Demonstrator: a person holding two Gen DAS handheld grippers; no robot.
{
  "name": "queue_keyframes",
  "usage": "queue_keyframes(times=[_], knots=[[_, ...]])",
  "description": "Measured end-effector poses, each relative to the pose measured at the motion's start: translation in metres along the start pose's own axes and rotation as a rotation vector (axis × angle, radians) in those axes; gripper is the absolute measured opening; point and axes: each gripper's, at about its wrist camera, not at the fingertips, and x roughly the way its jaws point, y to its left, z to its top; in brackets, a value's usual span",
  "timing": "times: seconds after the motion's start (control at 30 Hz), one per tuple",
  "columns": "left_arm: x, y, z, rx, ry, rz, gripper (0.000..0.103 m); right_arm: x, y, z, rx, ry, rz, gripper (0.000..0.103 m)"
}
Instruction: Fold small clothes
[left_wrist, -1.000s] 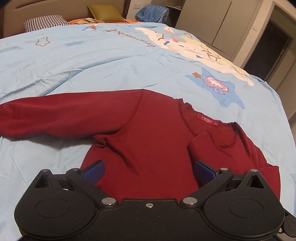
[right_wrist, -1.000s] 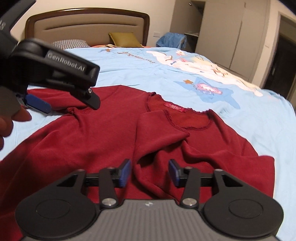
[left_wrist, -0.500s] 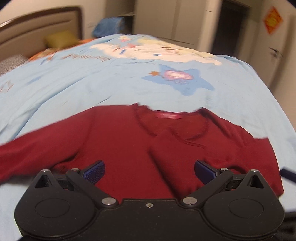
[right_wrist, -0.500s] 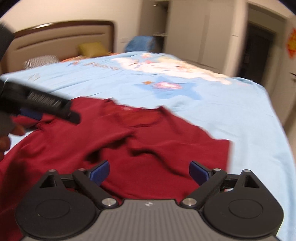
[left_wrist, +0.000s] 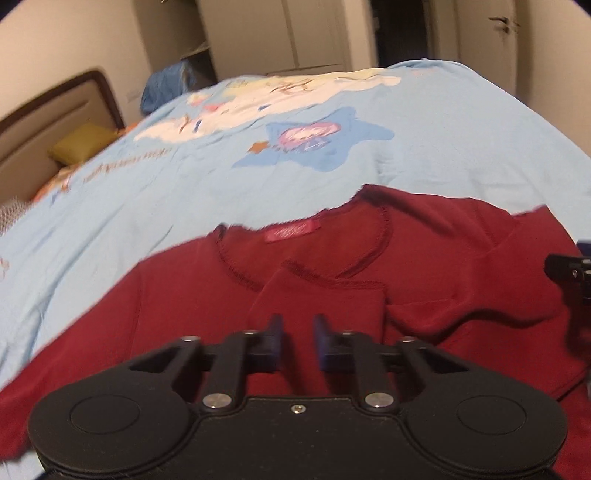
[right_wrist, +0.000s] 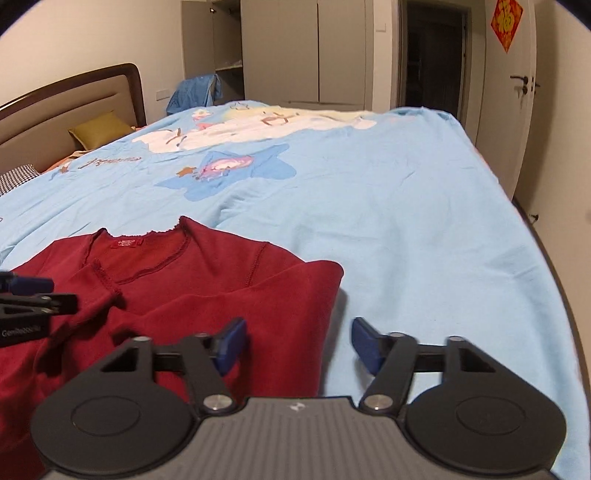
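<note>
Currently, a dark red long-sleeved top (left_wrist: 424, 280) is lying flat on a light blue bedspread (right_wrist: 388, 206), neck opening pointing toward the far side of the bed. One sleeve (left_wrist: 325, 306) is lying folded inward across the chest, its frilled cuff resting just below the neckline. A red label (left_wrist: 293, 232) is showing inside the back of the collar.

The left gripper (left_wrist: 298, 341) is hovering over the lower chest of the top, directly in front of the folded sleeve. Its two blue-padded fingers (left_wrist: 275, 341) are standing close together with only a narrow gap between them, and red cloth is showing through that gap; whether any fabric is pinched cannot be told from the blurred left wrist view. The right gripper (right_wrist: 297, 343) is hanging over the right edge of the top, with its fingers spread wide apart. Its left finger (right_wrist: 231, 341) is sitting above the red cloth, while its right finger (right_wrist: 365, 345) is sitting above bare bedspread. Nothing is sitting between them.

From the right wrist view, the tip of the left gripper is entering at the left border, above the cuff. The bedspread is carrying a cartoon print with a blue star (right_wrist: 229, 170) and white clouds. A padded headboard (right_wrist: 70, 99), a mustard cushion (right_wrist: 99, 129), grey wardrobe doors (right_wrist: 303, 51) and a red door ornament (right_wrist: 506, 23) are standing beyond the bed.
</note>
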Motion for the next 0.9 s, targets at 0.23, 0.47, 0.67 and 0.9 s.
queue_keyframes(times=[0.23,0.47,0.67,0.9], knots=[[-0.019,0.038,-0.015,-0.174,-0.054,-0.074,0.024,0.0,0.002,0.001,0.023,0.001,0.007,0.027],[-0.019,0.0,-0.006,-0.023,-0.056,-0.179,0.072,-0.005,0.008,-0.002,0.007,-0.009,-0.002,0.038],[0.008,-0.022,-0.005,0.142,0.071,-0.023,0.016,-0.002,0.006,-0.005,0.014,0.01,-0.004,0.041],[-0.042,0.053,-0.031,-0.291,-0.155,-0.006,0.011,-0.018,0.005,-0.012,-0.004,-0.021,-0.013,0.041]])
